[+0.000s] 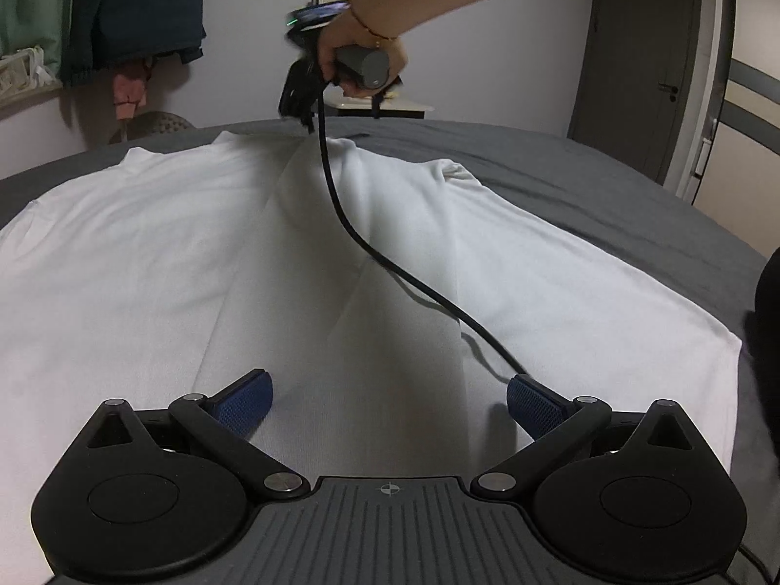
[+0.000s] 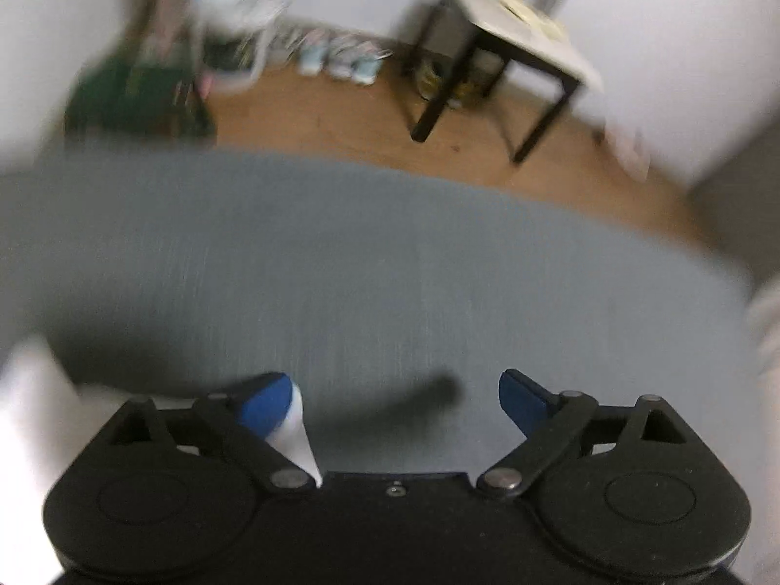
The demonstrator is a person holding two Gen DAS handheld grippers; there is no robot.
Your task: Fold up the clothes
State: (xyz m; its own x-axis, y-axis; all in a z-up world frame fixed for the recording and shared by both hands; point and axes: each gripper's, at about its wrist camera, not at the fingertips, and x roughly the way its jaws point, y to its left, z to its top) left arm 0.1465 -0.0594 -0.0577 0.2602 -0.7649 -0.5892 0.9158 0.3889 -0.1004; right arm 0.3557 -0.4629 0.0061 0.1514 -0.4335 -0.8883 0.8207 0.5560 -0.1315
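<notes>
Our left gripper (image 1: 390,402) hovers low over the one white shirt (image 1: 204,253), jaws spread wide and empty, the cloth lying beneath them. Our right gripper (image 2: 395,402) also stands wide open above the grey bedsheet (image 2: 390,268) near the bed's far edge; a strip of white cloth lies against its left pad without being clamped. We count one black cable (image 1: 370,243) trailing across the shirt. Bare sheet borders the shirt at the right.
</notes>
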